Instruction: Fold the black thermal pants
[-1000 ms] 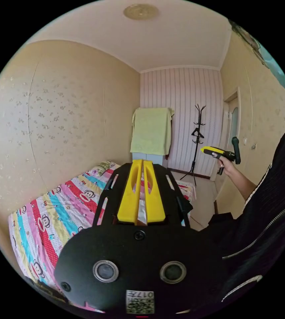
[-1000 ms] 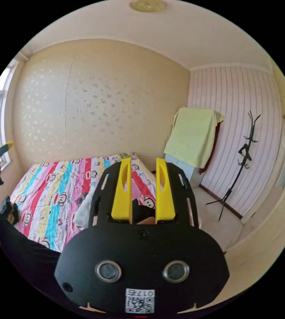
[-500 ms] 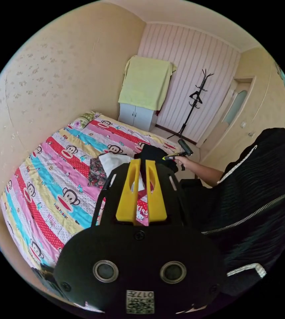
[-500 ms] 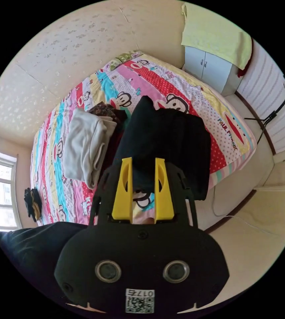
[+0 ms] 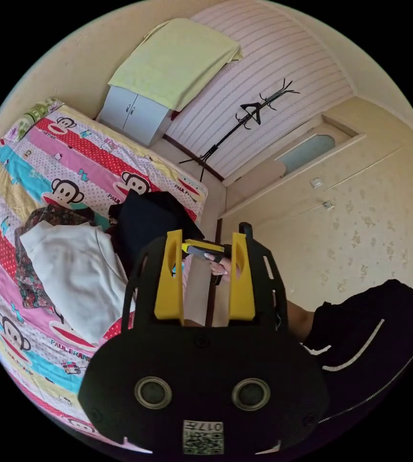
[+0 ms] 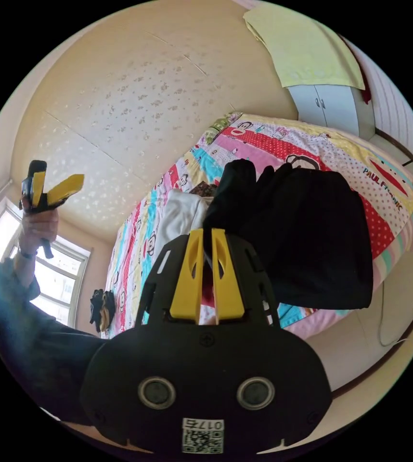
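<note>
Left gripper view: the left tongs (image 5: 201, 276) are spread wide with nothing in them. The black pants (image 5: 144, 219) sit just beyond the tips on the bed (image 5: 71, 144), beside a white garment (image 5: 76, 274). The right tongs (image 5: 194, 249) reach toward the pants.

Right gripper view: the right tongs (image 6: 205, 274) are nearly closed, tips at the pants (image 6: 303, 240) edge; can't tell if they've pinched fabric. The left tongs (image 6: 55, 190) hang high and open. Looks like the pickup step, so next comes a firm grab.
</note>
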